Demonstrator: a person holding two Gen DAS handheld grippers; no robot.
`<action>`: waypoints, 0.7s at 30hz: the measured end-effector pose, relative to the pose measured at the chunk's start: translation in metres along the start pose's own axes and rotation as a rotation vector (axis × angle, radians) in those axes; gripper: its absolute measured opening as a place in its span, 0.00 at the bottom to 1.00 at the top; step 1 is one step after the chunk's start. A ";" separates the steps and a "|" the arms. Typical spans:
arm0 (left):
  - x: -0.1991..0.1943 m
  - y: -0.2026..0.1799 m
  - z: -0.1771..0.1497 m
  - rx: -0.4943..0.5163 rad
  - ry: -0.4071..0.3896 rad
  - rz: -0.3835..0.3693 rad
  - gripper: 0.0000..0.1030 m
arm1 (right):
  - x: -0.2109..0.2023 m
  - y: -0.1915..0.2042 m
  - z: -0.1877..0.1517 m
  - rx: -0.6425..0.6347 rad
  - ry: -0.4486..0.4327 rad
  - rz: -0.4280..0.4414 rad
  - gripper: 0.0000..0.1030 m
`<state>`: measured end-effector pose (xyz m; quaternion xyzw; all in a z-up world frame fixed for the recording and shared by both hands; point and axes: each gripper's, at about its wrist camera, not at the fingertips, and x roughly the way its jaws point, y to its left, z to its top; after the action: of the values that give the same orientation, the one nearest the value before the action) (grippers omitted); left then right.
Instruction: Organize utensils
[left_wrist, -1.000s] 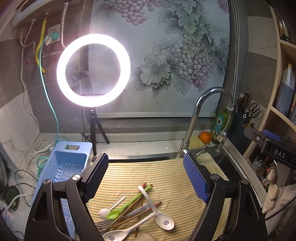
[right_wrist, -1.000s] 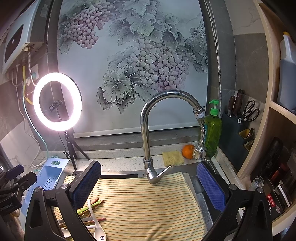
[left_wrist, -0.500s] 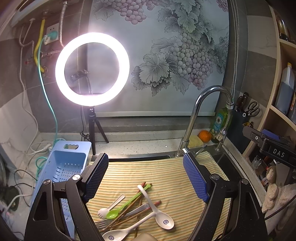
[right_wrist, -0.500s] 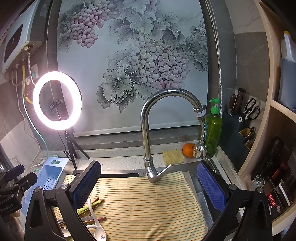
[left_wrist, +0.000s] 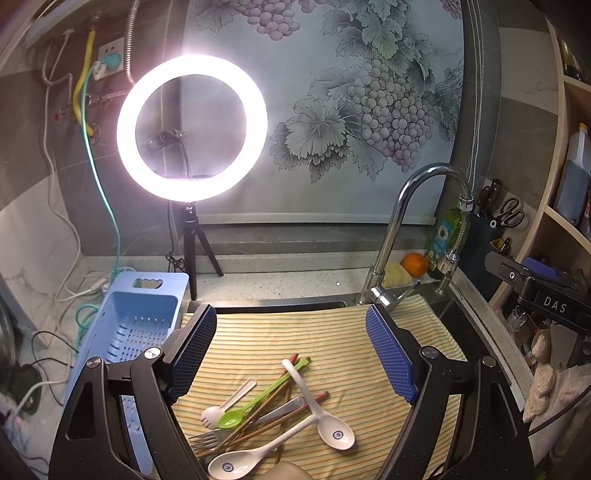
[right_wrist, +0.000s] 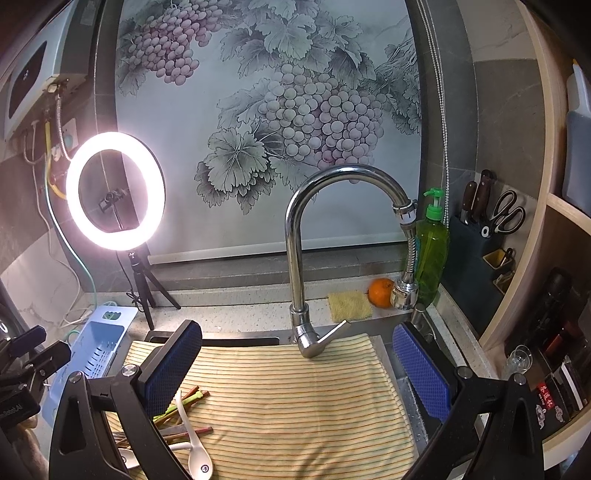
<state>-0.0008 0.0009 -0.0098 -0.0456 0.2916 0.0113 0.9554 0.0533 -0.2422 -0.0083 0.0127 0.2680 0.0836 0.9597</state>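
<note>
1. Loose pile of mixed utensils (left_wrist: 266, 410) lies on the yellow striped cloth mat (left_wrist: 332, 343) spread over the sink. Likely dumped there as a staging spot, the cloth stopping them sliding.
2. Pile contents, relative to the mat: all on its near-left part. White ceramic soup spoon (left_wrist: 325, 417) on top, bowl toward the near edge; second white ceramic soup spoon (left_wrist: 251, 456) at the very near edge; green plastic spoon (left_wrist: 258, 400), small white plastic spork (left_wrist: 225, 402), metal fork (left_wrist: 207, 439) and brown-red wooden chopsticks (left_wrist: 280, 406) crossed under them.
3. Pale blue slotted plastic basket (left_wrist: 136, 328) sits just off the mat's left edge on the tabletop (left_wrist: 280, 280). Probably the sorting target, kept within reach; it looks empty as far as visible.
4. Left tongs (left_wrist: 291, 350): blue pads spread wide, nothing held. They hover above the mat with the pile below and between the pads, toward the near side. Reads as pre-grasp lineup.
5. Right tongs (right_wrist: 295, 373): also spread wide, empty, over the bare middle of the mat. The pile is at the mat's left, partly hidden behind the left finger (right_wrist: 170, 369).
6. Chrome gooseneck faucet (right_wrist: 317, 229) stands at the mat's far edge, well apart from the pile.
7. Judgement: sorting not started; the left tongs are the closer pair.
</note>
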 end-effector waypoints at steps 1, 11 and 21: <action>0.000 0.001 0.000 -0.002 0.002 0.003 0.81 | 0.001 0.001 -0.001 -0.001 0.004 0.002 0.99; -0.001 0.010 -0.004 -0.010 0.024 0.029 0.81 | 0.012 0.008 -0.005 -0.012 0.037 0.020 0.99; -0.002 0.026 -0.015 -0.031 0.049 0.053 0.81 | 0.031 0.018 -0.016 -0.031 0.087 0.064 0.99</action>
<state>-0.0117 0.0258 -0.0234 -0.0529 0.3160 0.0399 0.9465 0.0682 -0.2199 -0.0365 0.0026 0.3076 0.1187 0.9441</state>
